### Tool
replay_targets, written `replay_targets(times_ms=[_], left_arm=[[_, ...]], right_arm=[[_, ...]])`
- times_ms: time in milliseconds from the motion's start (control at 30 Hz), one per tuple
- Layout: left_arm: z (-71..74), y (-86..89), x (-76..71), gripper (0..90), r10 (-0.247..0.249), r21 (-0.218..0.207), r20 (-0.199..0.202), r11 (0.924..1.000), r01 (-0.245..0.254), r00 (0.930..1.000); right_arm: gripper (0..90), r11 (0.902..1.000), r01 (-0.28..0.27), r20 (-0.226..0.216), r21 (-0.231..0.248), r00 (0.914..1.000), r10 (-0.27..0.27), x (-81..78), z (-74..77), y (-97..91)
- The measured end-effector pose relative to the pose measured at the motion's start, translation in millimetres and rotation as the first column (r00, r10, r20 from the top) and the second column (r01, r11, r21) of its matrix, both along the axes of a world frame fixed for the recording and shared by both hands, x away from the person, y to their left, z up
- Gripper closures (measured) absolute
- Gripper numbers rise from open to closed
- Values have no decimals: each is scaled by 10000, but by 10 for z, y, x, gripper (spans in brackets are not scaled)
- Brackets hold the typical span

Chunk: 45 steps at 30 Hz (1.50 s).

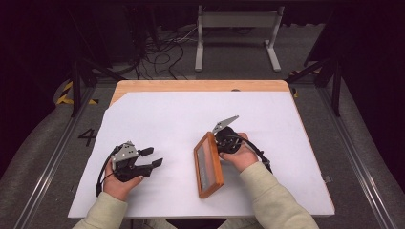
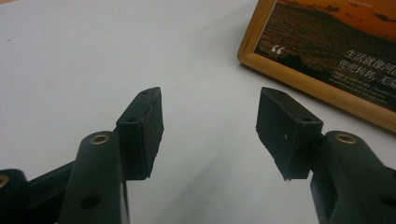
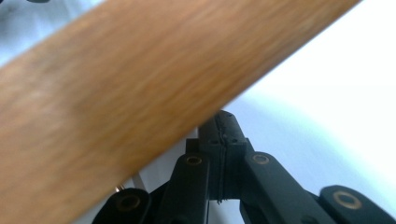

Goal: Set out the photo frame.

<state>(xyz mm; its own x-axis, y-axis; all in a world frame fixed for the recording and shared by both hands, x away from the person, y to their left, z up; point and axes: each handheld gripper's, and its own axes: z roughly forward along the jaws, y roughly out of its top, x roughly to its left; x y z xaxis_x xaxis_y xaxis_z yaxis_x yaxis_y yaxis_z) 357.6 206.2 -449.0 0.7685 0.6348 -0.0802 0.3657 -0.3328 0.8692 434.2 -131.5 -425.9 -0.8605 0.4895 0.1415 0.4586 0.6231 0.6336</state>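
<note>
High view, rectangular wooden picture frame, right gripper jaws closed, apparently touching it, left gripper wide.

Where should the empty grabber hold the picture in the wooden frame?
Probably the wooden rim, from the open left side. The picture frame stands tilted on edge, its thin border fits between jaws, and the left gripper is open there.

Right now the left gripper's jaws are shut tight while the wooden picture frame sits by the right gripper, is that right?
Not quite. The left gripper has its jaws open with nothing between them, as the left gripper view shows. The wooden picture frame does sit by the right gripper.
</note>
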Motion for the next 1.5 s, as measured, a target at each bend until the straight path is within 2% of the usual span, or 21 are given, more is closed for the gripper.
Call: replay_targets(times_ms=[167,200,233,400,433,467,567,633,667,767,867,900,1067,1233,1300,1500], left_arm=[[0,-2,-1,419,-18,-16,5,10000,18,10000],[0,-3,1,419,-23,-15,21,10000,23,10000],[0,-8,3,419,-19,-46,10,10000,19,10000],[2,-12,4,420,-9,-55,-34,10000,9,10000],[3,-12,5,420,-8,-24,-25,10000,8,10000],[3,-12,3,420,2,16,-19,10000,-2,10000],[6,-7,12,420,-5,53,21,10000,5,10000],[5,-14,9,420,0,91,-14,10000,0,10000],[5,-14,9,420,0,91,-14,10000,0,10000],[4,-20,5,420,-4,99,-45,10000,4,10000],[5,-12,10,421,-2,82,-115,10000,3,9999],[5,-12,10,420,-2,82,-115,10000,3,9999],[2,-20,9,419,-19,29,-183,10000,20,9998],[3,-19,10,417,-26,59,-160,10000,27,9999],[3,-19,9,416,-32,59,-164,10000,33,9999],[2,-20,10,416,-56,60,-177,10000,57,9998]], right_arm=[[900,9999,-115,74,-114,9999,116,19,8,68],[900,9999,-43,110,-134,9999,45,18,10,60],[880,9990,208,230,-406,9995,-199,12,24,33],[831,9953,680,575,-692,9963,-641,-23,100,-54],[796,9939,843,745,-717,9941,-790,-45,148,-109],[796,9939,843,745,-717,9941,-790,-45,148,-109],[721,9915,1053,948,-758,9907,-980,-87,233,-191],[637,9882,1295,1116,-821,9865,-1200,-120,308,-245],[637,9882,1295,1116,-821,9865,-1200,-120,308,-245],[569,9805,1736,1098,-918,9804,-1633,-172,427,-295],[501,9804,1804,1194,-792,9781,-1703,-250,586,-324],[501,9804,1804,1194,-792,9781,-1703,-250,586,-324],[424,9803,1895,1264,-560,9753,-1813,-372,805,-324],[342,9834,1789,1105,-285,9784,-1748,-501,962,-261],[309,9826,1843,1086,-224,9775,-1809,-547,981,-223],[250,9866,1606,697,-289,9849,-1583,-631,929,-81]])
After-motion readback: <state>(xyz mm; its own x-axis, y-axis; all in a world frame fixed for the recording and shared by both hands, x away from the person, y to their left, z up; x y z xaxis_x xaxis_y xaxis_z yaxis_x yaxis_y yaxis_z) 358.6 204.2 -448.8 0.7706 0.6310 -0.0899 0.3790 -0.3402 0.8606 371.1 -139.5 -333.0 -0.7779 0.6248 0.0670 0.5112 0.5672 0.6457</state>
